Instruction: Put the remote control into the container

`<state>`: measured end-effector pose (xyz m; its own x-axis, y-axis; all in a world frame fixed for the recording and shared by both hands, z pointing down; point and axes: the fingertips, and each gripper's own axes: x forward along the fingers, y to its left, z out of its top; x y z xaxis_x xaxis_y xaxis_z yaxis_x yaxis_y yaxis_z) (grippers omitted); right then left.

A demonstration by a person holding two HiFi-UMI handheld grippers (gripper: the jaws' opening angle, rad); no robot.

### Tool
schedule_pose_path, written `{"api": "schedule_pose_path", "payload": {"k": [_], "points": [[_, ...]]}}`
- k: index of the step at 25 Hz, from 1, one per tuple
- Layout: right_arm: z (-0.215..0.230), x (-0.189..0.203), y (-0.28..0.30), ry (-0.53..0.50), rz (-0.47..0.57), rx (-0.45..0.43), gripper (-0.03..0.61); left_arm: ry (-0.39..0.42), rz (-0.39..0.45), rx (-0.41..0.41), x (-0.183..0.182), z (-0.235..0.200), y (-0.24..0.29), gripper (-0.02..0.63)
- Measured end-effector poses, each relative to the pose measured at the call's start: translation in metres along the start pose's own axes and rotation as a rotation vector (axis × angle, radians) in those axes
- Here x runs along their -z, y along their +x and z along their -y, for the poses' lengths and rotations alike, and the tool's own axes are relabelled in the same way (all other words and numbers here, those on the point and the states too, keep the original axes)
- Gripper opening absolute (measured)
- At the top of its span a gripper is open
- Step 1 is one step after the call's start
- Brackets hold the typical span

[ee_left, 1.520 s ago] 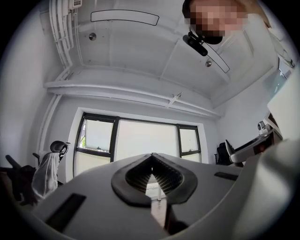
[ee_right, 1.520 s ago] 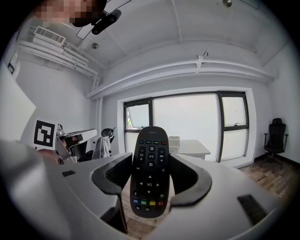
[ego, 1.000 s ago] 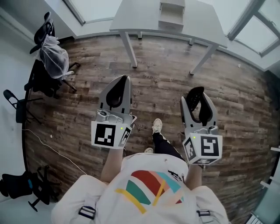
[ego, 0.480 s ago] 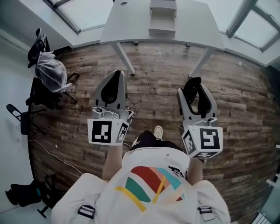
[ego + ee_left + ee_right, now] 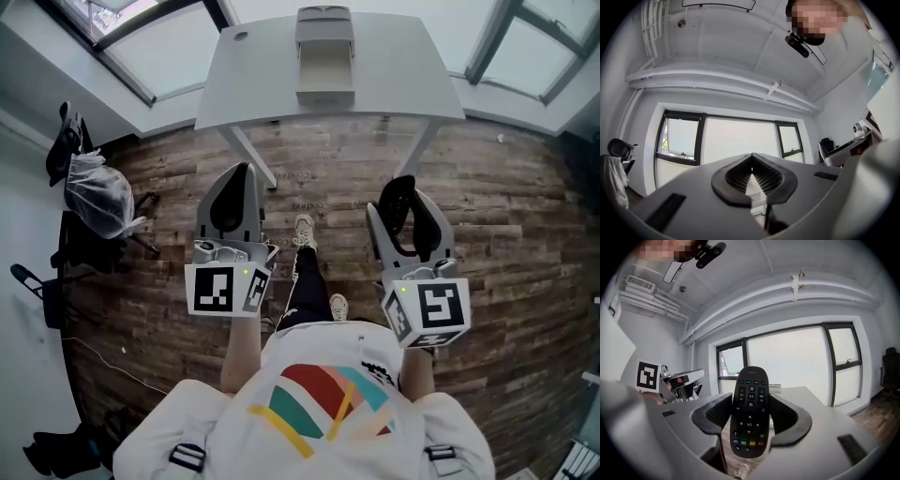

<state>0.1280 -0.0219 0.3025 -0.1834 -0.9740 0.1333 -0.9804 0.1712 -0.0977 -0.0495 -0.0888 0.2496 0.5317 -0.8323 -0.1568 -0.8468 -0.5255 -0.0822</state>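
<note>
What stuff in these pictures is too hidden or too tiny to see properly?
- Inside of the container on the table: head view, too far and small to show whether anything is in it.
- Print on the remote control buttons: right gripper view, too small to read; the right gripper jaws cover its side edges.
- Whatever is under the plastic bag: head view, the cloudy plastic hides it.

One remote (image 5: 750,411), one container (image 5: 324,58), two tools (image 5: 234,192) (image 5: 409,208)
</note>
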Motion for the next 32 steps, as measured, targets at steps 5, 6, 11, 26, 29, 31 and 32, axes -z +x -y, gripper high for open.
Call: {"api": "schedule_pose_path", "payload": {"k": [5,6,11,26,29,31,32], "points": [[0.010,-0.010,0.050,0.025,0.002,0.011,0.253,-0.020,0.015,0.011,0.007,-0.025,0.046,0.008],[0.012,-0.012,0.061,0.028,0.005,0.013,0.253,-0.020,0.016,0.013,0.009,-0.031,0.056,0.008],[0.016,-0.024,0.130,0.023,0.002,0.011,0.253,-0.034,0.019,0.021,0.023,-0.070,0.113,0.008],[0.025,-0.073,0.310,0.001,-0.004,0.022,0.253,-0.036,0.033,0.040,0.038,-0.183,0.264,0.008],[0.029,-0.072,0.331,0.009,-0.015,0.029,0.253,-0.041,0.031,0.050,0.041,-0.195,0.282,0.008],[0.033,-0.071,0.339,0.011,-0.020,0.032,0.253,-0.041,0.030,0.047,0.043,-0.199,0.288,0.008],[0.035,-0.069,0.342,0.012,-0.026,0.036,0.253,-0.043,0.027,0.044,0.046,-0.200,0.291,0.008]]}}
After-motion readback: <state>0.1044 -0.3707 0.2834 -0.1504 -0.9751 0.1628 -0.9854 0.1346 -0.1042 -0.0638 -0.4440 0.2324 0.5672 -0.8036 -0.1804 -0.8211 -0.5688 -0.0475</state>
